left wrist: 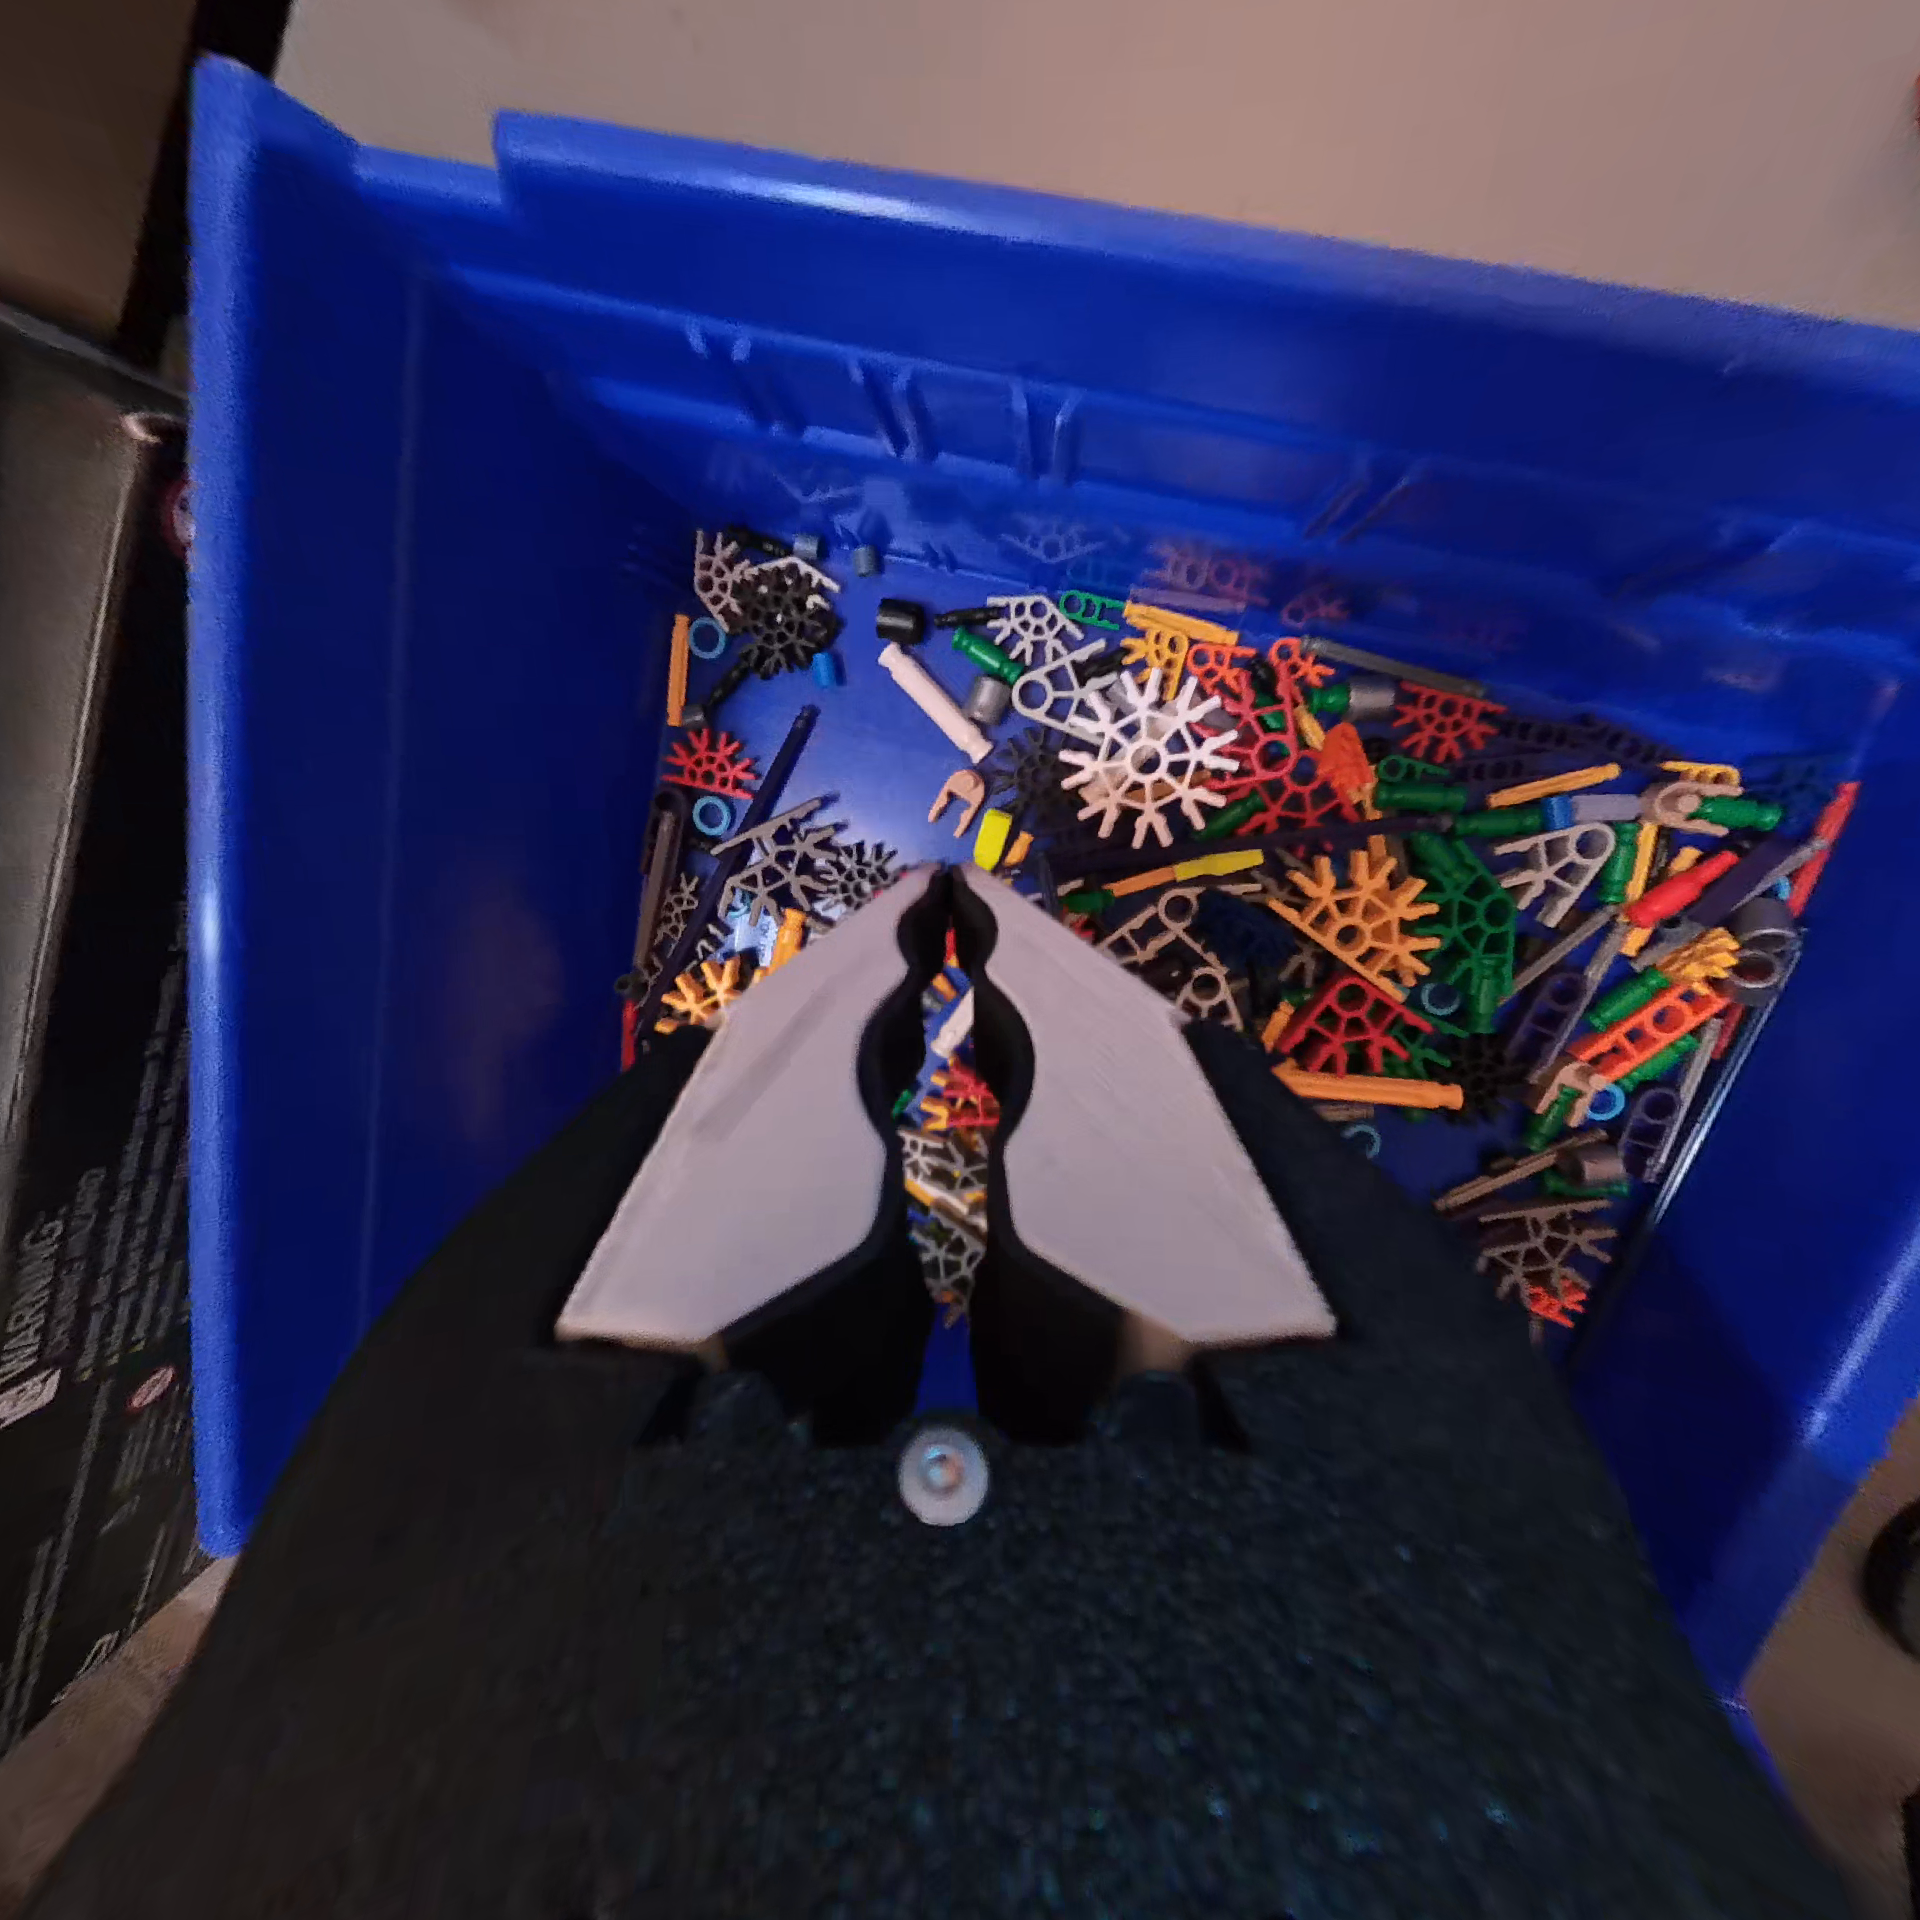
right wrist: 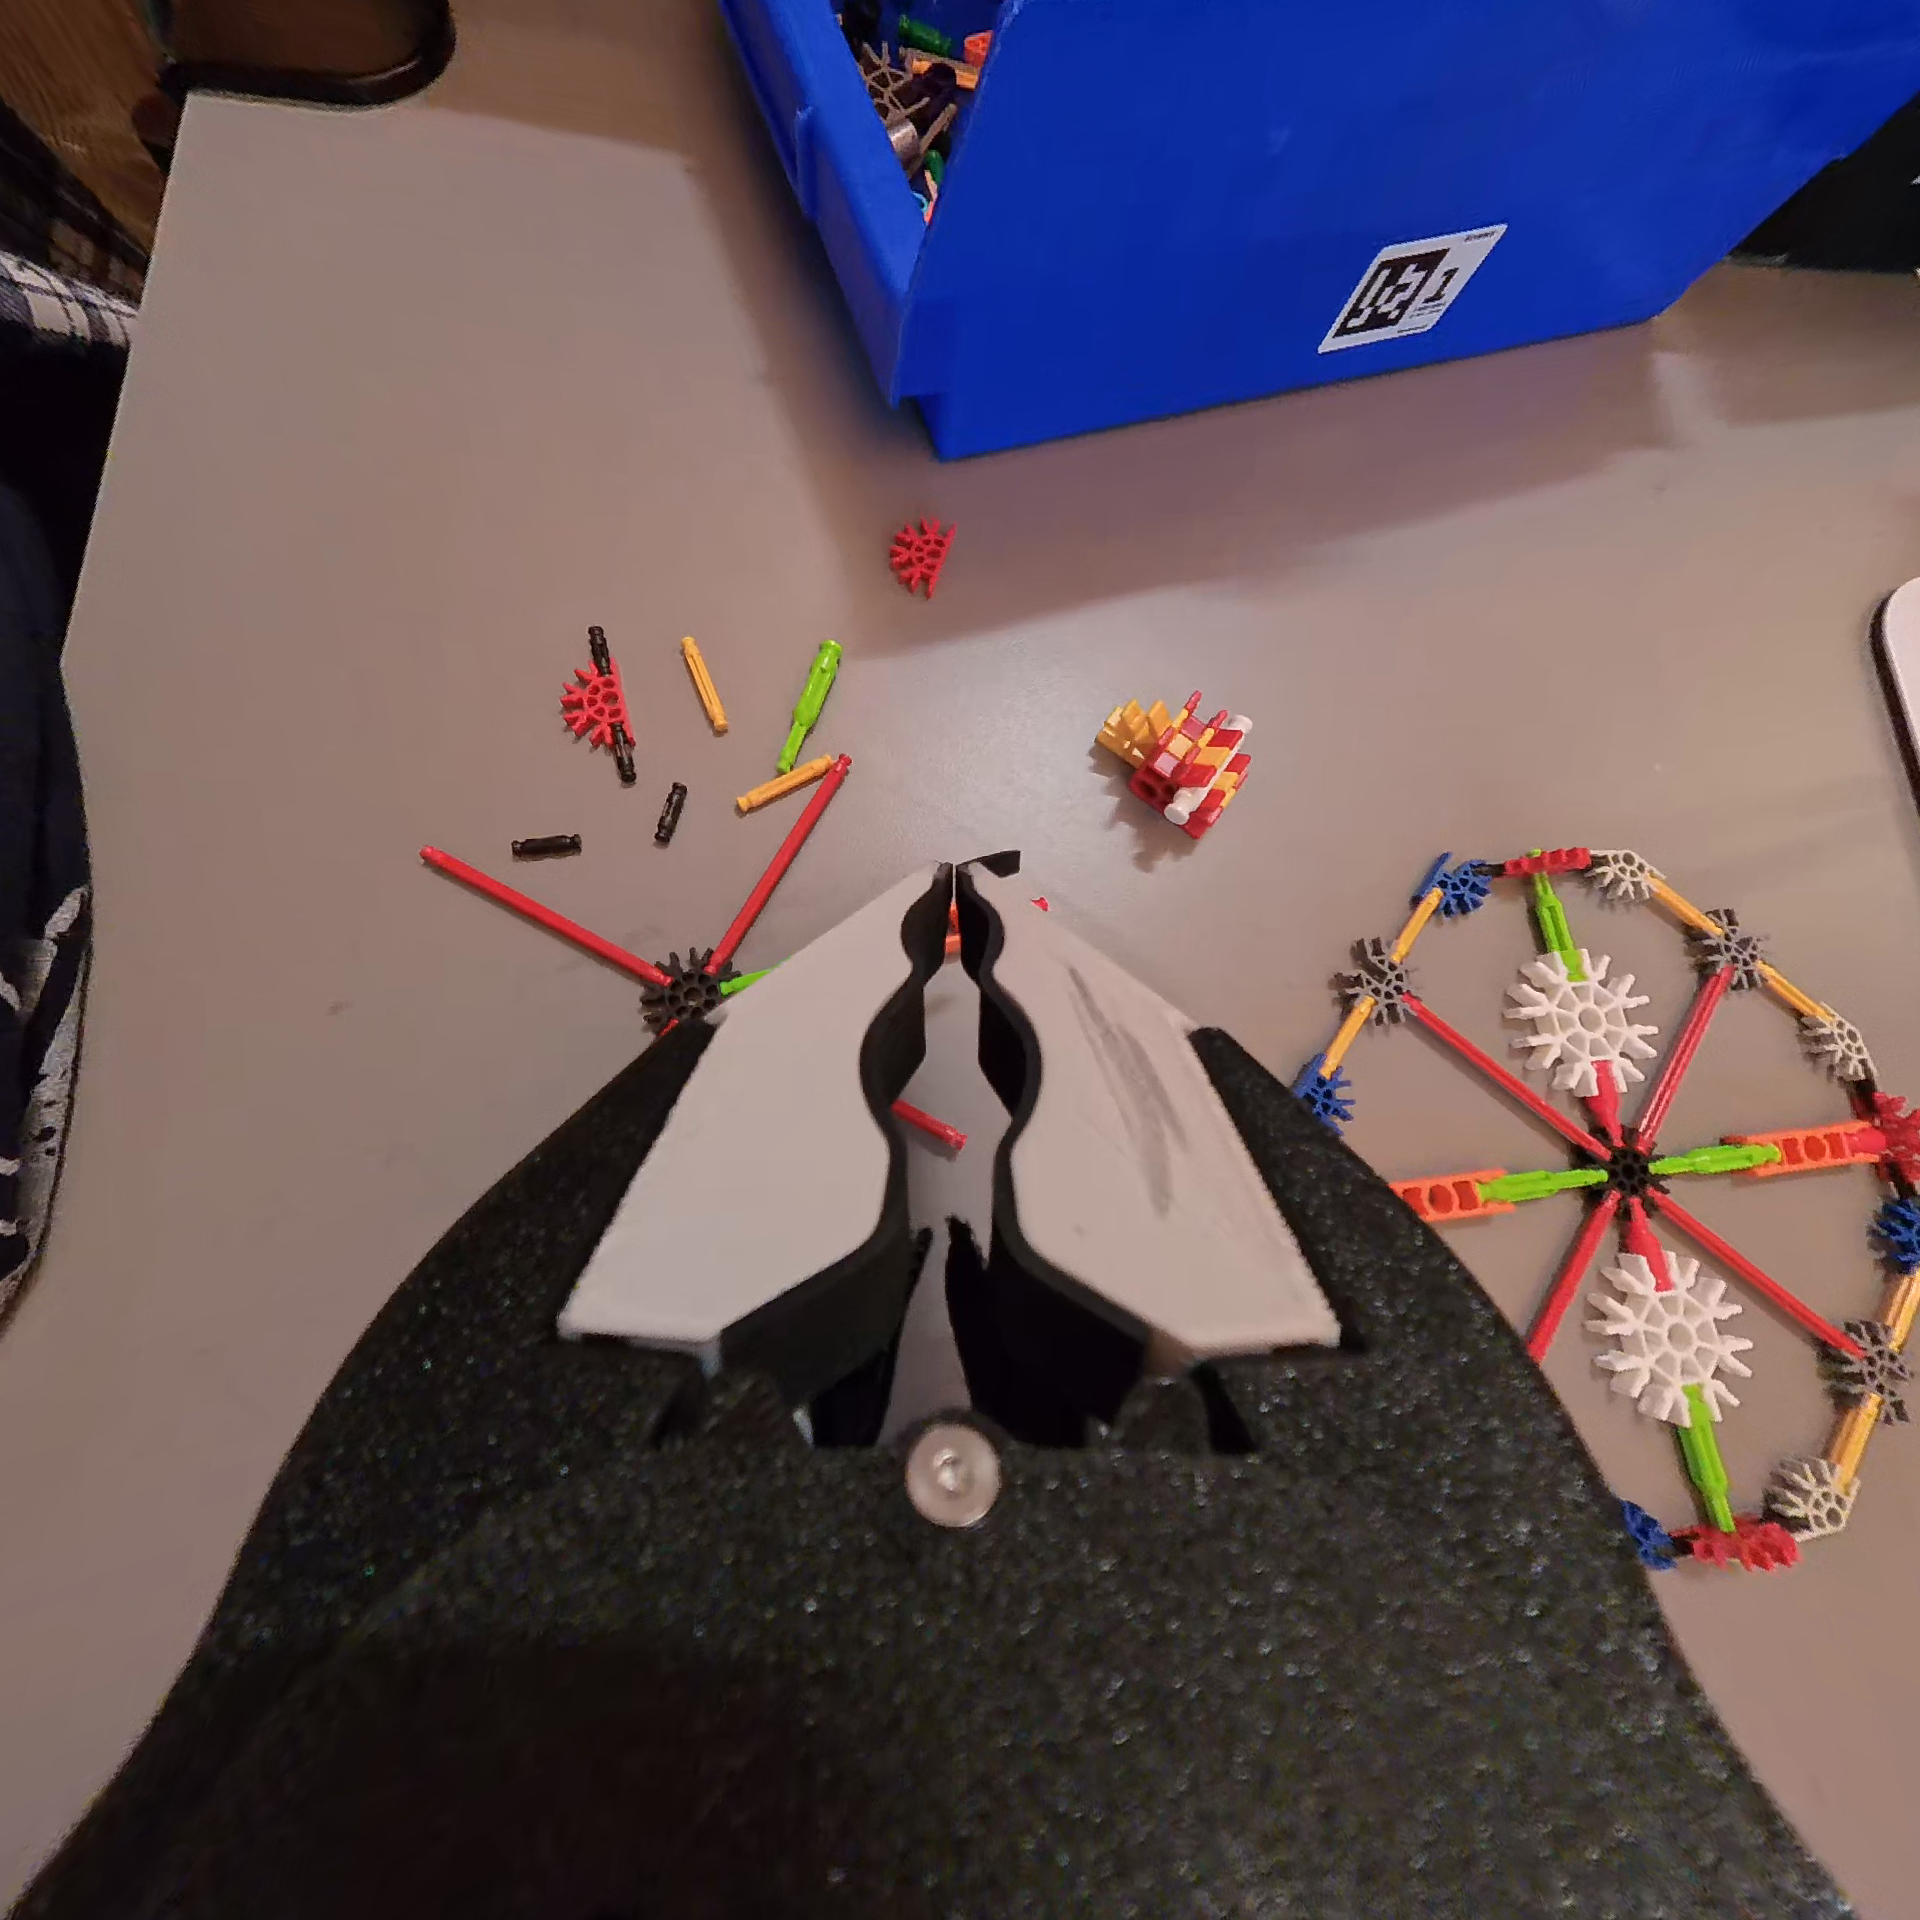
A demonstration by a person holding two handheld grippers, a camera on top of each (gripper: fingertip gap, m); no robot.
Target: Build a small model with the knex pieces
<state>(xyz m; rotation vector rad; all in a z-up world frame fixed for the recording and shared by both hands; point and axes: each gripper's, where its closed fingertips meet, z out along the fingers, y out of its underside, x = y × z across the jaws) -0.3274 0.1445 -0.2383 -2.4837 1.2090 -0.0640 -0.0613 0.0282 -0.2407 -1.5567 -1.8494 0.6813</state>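
Observation:
In the left wrist view my left gripper (left wrist: 951, 875) is shut and holds nothing that I can see. It hangs inside a blue bin (left wrist: 416, 831), just above a heap of small construction-toy rods and connectors, near a big white snowflake connector (left wrist: 1148, 764). In the right wrist view my right gripper (right wrist: 954, 873) is shut, low over the beige table. It is over a partial build: a black hub (right wrist: 681, 987) with red rods (right wrist: 540, 914) and a green rod fanning out. A red rod end (right wrist: 930, 1127) shows between the fingers; nothing is seen clamped at the tips.
A flat finished wheel of rods and connectors (right wrist: 1621, 1164) lies at the right. A small red-yellow block cluster (right wrist: 1179, 764) and loose pieces, including a red connector (right wrist: 922, 556) and a green rod (right wrist: 808, 701), lie ahead. The blue bin (right wrist: 1195, 260) stands behind. A dark box (left wrist: 83, 1039) stands left of the bin. Tip to tip, the grippers are about 30 centimeters apart. About 7 centimeters separates my right fingertips from the black hub (right wrist: 681, 987).

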